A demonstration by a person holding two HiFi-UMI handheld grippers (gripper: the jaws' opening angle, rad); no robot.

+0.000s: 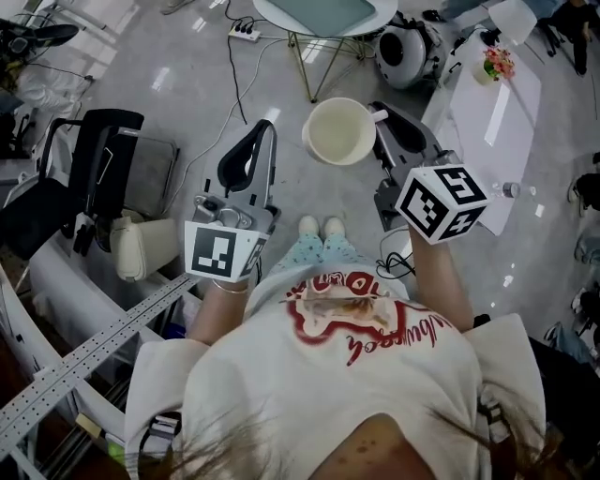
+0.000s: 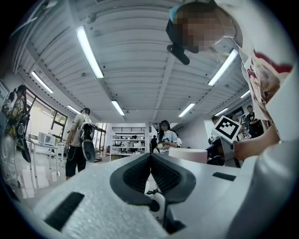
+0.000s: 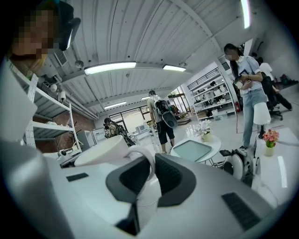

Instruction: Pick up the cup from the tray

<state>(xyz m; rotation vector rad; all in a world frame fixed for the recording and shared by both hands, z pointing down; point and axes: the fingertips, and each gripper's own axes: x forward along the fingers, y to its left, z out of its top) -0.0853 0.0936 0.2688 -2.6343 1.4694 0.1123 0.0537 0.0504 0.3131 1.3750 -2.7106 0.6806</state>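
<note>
The gray floor is filling most of the head view, and the person's white shirt is showing red lettering that is too creased to read. A long white table is standing at the right, and a round glass-topped table is standing at the top edge. Both tongs are carrying cubes with black-and-white square markers, and no words are showing on them.

The left tongs are sitting fully closed, pad against pad, with nothing between them. The right tongs are pinching the cup's handle at a narrow gap. The cream cup is hanging in the air above the floor, mouth up, just to the left of the right tongs and between the two tools. A small flower pot is standing on the white table.
</note>
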